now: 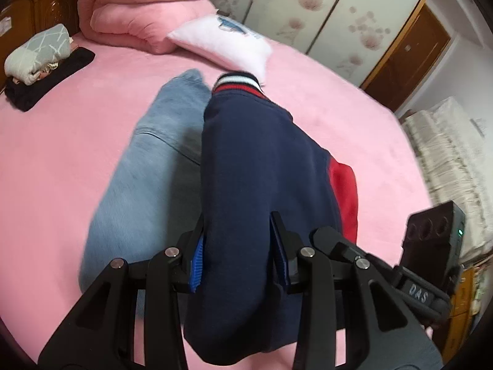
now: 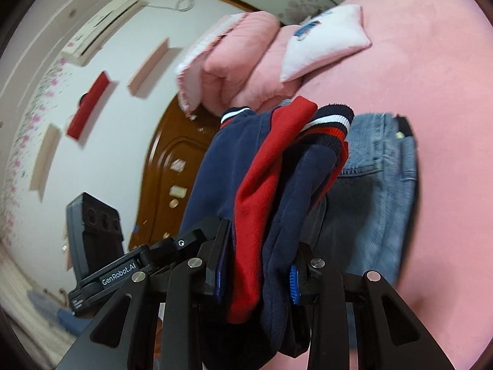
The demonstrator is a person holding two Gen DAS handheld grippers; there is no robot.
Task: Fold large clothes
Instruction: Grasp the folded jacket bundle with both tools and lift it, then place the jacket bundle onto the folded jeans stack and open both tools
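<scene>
Left tool: the black two-finger left tool (image 1: 238, 252) sat at the bottom centre of the left wrist view, its blue-padded fingers (image 1: 196, 263) pinching a thick fold of the navy, red and white-trimmed sweatshirt-type jacket (image 1: 255, 166).
Right tool: the black two-finger right tool (image 2: 257, 273) sat at the bottom centre of the right wrist view, pressed onto bunched navy and red layers of the same jacket (image 2: 265, 185).
Jacket position: it ran from both tools up the middle of each frame, held above the bed; its striped ribbed band (image 1: 235, 81) lay at the far end in the left view, and the striped cuff or hem (image 2: 331, 125) topped the bundle in the right view.
Bed: the pink fleece-covered bed (image 1: 77, 129) filled most of the left view and the right side of the right view.
Jeans: the light blue denim jeans (image 1: 148, 166) lay flat on the bed, left of the jacket in the left view and right of it in the right view (image 2: 379, 178).
Pillow: the small white pillow with a blue print (image 1: 222, 43) lay in the upper centre, beside the folded pink quilt (image 1: 135, 9).
Clothes stack: a folded grey patterned cloth on a black garment (image 1: 40, 67) sat at the upper left edge.
Image quality: both views were smeared, so how much of the jacket touched the bed was probably not readable.
</scene>
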